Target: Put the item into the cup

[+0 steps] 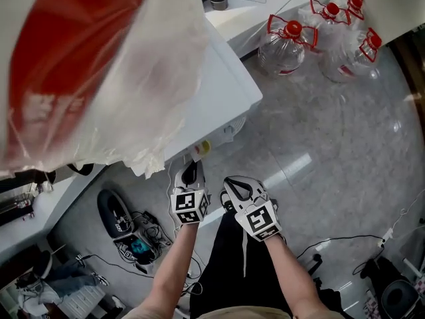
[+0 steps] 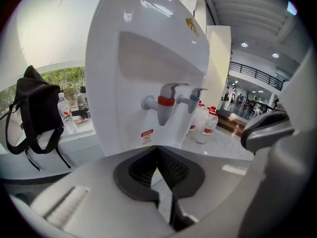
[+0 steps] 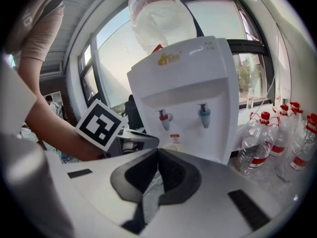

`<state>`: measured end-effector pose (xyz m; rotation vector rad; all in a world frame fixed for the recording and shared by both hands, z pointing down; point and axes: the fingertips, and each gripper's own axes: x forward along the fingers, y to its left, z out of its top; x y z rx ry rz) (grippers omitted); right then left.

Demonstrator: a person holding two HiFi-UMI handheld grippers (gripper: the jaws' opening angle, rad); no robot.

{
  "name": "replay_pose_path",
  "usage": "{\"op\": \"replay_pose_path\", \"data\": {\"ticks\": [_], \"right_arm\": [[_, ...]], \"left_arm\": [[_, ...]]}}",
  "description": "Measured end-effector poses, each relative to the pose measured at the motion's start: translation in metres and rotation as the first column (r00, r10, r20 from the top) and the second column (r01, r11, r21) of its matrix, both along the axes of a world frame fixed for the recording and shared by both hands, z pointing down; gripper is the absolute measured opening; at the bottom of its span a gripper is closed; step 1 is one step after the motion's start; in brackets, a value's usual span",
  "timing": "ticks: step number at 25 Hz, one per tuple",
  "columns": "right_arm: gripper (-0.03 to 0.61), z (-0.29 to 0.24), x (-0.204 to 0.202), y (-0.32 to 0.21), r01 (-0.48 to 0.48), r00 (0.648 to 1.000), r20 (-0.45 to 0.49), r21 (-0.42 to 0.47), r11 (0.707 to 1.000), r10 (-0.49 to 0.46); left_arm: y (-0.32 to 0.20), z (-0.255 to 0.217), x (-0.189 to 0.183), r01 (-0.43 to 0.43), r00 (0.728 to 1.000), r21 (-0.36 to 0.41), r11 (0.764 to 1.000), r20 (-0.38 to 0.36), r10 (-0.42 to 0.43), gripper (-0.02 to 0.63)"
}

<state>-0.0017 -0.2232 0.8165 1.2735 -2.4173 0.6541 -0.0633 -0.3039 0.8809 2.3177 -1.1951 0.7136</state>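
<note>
I'm holding the left gripper [image 1: 190, 175] and right gripper [image 1: 239, 190] clenched, empty, facing the dispenser [image 3: 190, 98] (no cup or item I can make out); nothing is started.

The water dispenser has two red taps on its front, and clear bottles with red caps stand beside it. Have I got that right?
Not quite. The water dispenser has one red tap and one blue tap, not two red ones. The right gripper view shows both colours clearly. The clear bottles with red caps do stand beside it.
</note>
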Motion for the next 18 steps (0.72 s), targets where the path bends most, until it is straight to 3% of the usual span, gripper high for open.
{"op": "replay_pose_path", "data": {"ticks": [7, 12, 18], "right_arm": [[0.011, -0.045, 0.007, 0.004, 0.016, 1.000, -0.006, 0.021, 1.000, -0.016], [0.011, -0.093, 0.001, 0.008, 0.049, 0.998, -0.044, 0.041, 0.998, -0.047], [0.011, -0.142, 0.000, 0.008, 0.068, 0.997, -0.045, 0.075, 0.995, -0.065]], "left_arm": [[0.031, -0.052, 0.004, -0.028, 0.999, 0.014, 1.000, -0.026, 0.028, 0.009], [0.051, -0.107, -0.001, -0.103, 0.995, 0.063, 0.993, -0.004, 0.103, 0.008], [0.061, -0.166, 0.001, -0.118, 0.992, 0.110, 0.987, -0.022, 0.121, 0.008]]}}
